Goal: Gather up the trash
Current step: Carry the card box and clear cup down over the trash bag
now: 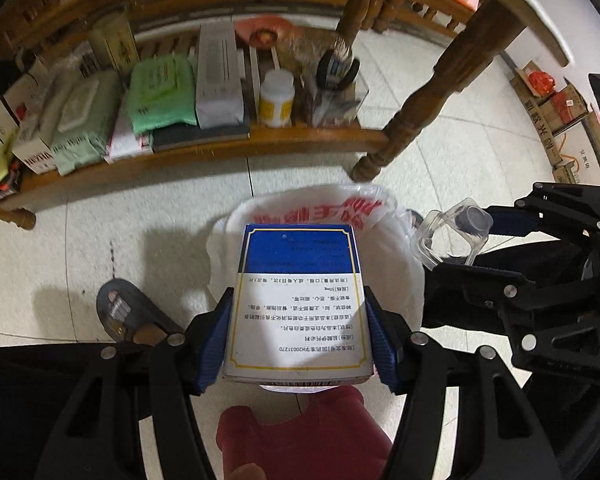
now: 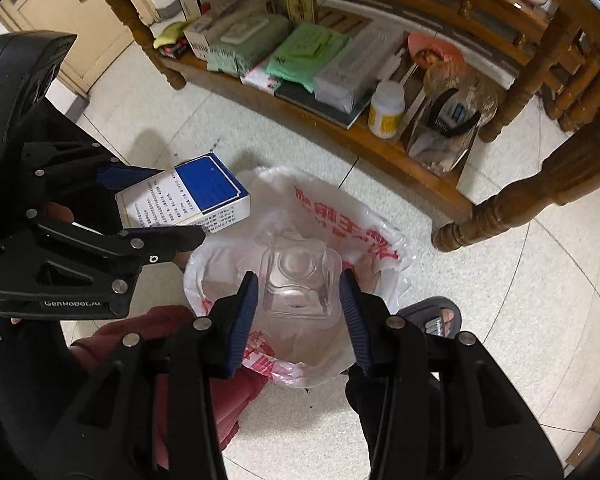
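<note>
Readable on the left hand-held gripper (image 2: 156, 208) body: "GenRobot.AI" in white. Upside-down Chinese print on the white half of the blue-and-white carton (image 1: 298, 300), with a number that looks like "20031270", though blur makes that uncertain. Large red Chinese characters across the white bag (image 2: 340, 216) lining the bin.

Clamped by its two long sides between the blue pads of the left hand-held gripper (image 1: 298, 336): the carton, a flat box with a gold border line, blue at the far end, white at the near end, held directly above the bin opening. Clenched on the clear plastic piece (image 2: 298, 284): the right hand-held gripper (image 2: 298, 308), blue pads against both sides. Transparent, squarish moulded shell with a round domed centre, also hanging over the bin's mouth, just right of the carton.

Beyond the bin, pale tiled floor (image 2: 520, 312) and a dark wooden low shelf (image 1: 260, 140) crowded with wipe packs, boxes and a white bottle with a yellow label (image 1: 276, 98). Beside the bin, a slippered foot (image 2: 440, 316).
</note>
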`<state>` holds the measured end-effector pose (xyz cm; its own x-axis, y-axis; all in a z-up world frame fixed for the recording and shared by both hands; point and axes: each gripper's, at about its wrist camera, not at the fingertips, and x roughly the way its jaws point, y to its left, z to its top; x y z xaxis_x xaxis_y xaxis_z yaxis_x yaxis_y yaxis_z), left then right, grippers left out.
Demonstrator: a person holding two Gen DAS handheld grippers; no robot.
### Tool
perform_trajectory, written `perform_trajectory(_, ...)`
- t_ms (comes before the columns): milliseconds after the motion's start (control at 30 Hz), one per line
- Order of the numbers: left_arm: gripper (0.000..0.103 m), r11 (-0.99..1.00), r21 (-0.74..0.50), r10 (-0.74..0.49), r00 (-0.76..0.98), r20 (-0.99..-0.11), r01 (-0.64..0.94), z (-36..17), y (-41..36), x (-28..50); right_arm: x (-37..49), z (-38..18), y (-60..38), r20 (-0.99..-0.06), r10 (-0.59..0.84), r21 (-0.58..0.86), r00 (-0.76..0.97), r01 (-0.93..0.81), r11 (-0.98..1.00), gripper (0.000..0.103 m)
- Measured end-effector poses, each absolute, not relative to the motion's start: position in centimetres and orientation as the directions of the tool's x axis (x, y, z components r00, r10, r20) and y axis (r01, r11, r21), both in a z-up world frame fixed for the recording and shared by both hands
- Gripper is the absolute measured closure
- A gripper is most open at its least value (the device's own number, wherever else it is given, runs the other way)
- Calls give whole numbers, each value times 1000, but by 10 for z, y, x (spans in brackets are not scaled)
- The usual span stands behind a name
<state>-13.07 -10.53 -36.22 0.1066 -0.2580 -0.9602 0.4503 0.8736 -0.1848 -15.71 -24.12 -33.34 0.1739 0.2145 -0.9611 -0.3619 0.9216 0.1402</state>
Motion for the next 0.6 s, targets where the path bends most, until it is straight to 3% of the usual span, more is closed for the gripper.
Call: perform_trajectory(600,44,901,-171,-177,-20,-984,398,-439,-116,-127,-140,-404,-239,-981,187,158,50,-353,922,61)
